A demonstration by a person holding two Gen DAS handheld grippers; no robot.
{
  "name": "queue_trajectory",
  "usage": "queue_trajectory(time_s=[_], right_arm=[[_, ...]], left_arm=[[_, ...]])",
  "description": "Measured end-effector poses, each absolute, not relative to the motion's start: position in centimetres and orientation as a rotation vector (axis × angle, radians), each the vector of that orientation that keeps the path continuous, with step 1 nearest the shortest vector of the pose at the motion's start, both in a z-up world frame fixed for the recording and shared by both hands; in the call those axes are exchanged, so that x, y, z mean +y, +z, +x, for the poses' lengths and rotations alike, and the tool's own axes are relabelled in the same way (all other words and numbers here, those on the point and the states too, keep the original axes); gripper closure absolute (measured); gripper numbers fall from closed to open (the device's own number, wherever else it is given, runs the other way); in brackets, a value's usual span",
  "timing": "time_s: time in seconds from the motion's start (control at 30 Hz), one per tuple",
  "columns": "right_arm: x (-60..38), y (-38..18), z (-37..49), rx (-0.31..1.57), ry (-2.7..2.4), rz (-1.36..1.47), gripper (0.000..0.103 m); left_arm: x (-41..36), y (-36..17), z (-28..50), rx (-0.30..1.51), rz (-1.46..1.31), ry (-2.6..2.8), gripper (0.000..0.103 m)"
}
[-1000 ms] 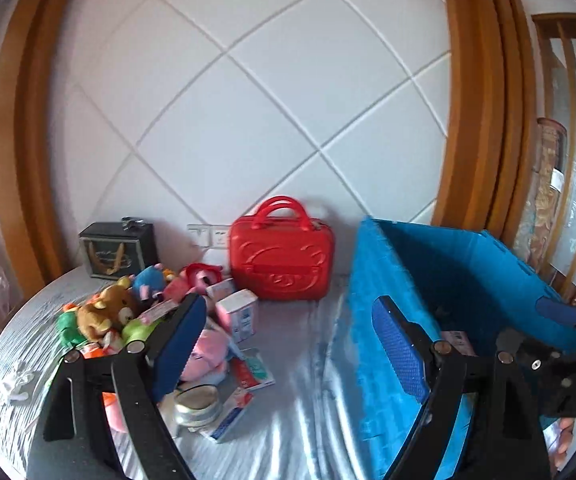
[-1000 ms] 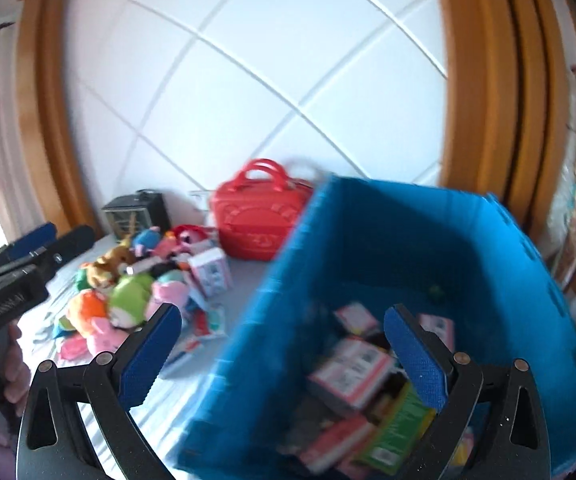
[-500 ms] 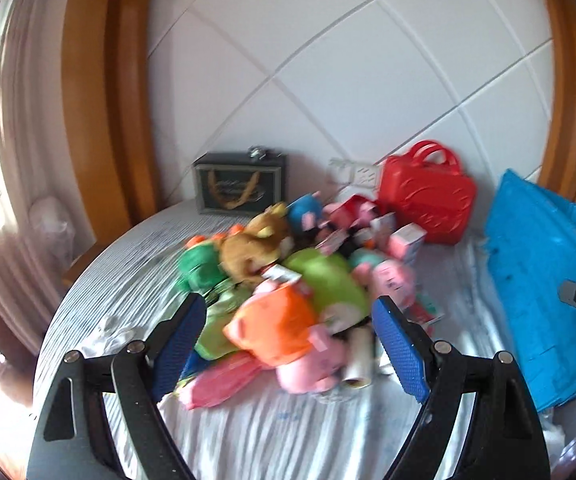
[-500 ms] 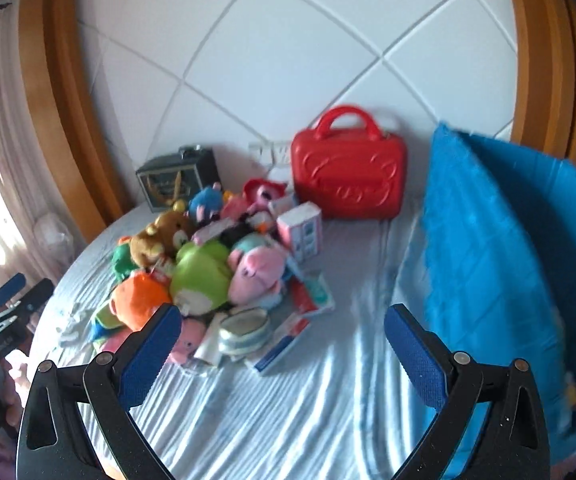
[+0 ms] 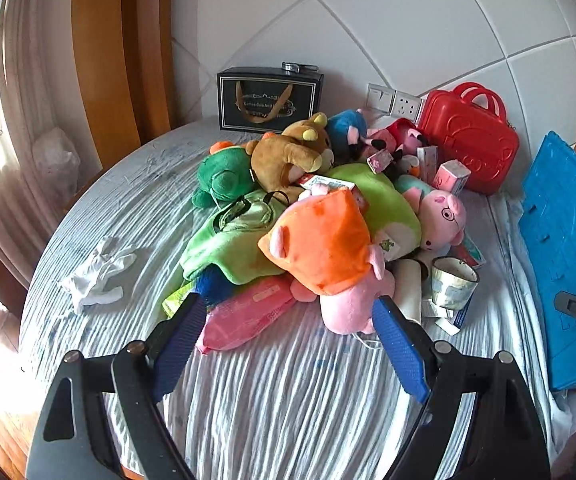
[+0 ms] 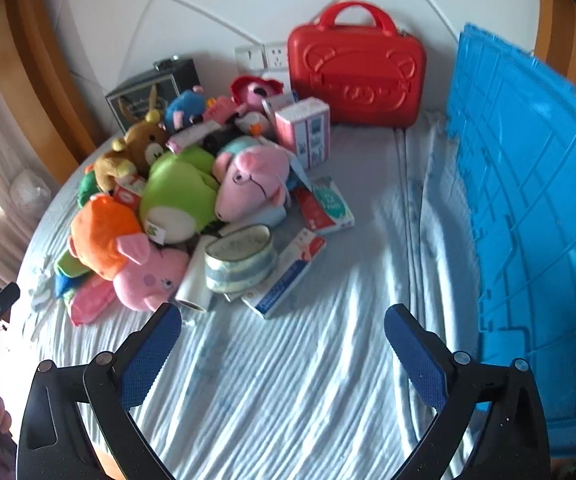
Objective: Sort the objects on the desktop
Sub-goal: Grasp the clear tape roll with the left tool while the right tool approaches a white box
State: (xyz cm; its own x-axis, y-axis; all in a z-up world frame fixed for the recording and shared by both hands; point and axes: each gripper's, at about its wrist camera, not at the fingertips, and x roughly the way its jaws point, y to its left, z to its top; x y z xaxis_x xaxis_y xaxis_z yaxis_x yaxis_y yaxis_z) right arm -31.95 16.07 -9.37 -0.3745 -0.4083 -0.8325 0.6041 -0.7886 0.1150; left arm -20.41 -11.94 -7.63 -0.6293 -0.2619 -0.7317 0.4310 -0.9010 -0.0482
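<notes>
A heap of plush toys and small boxes lies on the round table. In the left wrist view my left gripper [image 5: 288, 332] is open and empty, just in front of the orange and pink pig plush [image 5: 320, 240] and a pink packet [image 5: 247, 316]. In the right wrist view my right gripper [image 6: 281, 340] is open and empty above bare cloth, short of a white roll [image 6: 195, 280], a tape roll [image 6: 241, 258] and a flat box [image 6: 288, 272]. The blue crate [image 6: 528, 220] stands to its right and also shows in the left wrist view [image 5: 564, 240].
A red case [image 6: 356, 72] and a black gift box [image 5: 267, 100] stand against the white wall. A crumpled white cloth [image 5: 95, 276] lies at the left of the striped tablecloth [image 5: 288, 400]. The table edge curves close on the left.
Both grippers have swung left, away from the blue crate and toward the toy heap, and moved closer to it. Both stay open and empty.
</notes>
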Motion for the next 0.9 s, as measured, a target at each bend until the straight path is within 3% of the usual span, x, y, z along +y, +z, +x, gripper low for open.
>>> queue_trajectory(time_s=[0.4,0.9], right_arm=[[17.0,-14.5,-38.8,0.314,-2.076,1.341,0.0],[18.8,-18.4,-42.4,0.296,-2.072,1.474,0.0]], left_arm=[[-5.8,-11.4,-27.7,0.274,1.226,-2.51,0.018],[2.3,-17.0,-39.3,0.091,1.548,-2.657,0.018]])
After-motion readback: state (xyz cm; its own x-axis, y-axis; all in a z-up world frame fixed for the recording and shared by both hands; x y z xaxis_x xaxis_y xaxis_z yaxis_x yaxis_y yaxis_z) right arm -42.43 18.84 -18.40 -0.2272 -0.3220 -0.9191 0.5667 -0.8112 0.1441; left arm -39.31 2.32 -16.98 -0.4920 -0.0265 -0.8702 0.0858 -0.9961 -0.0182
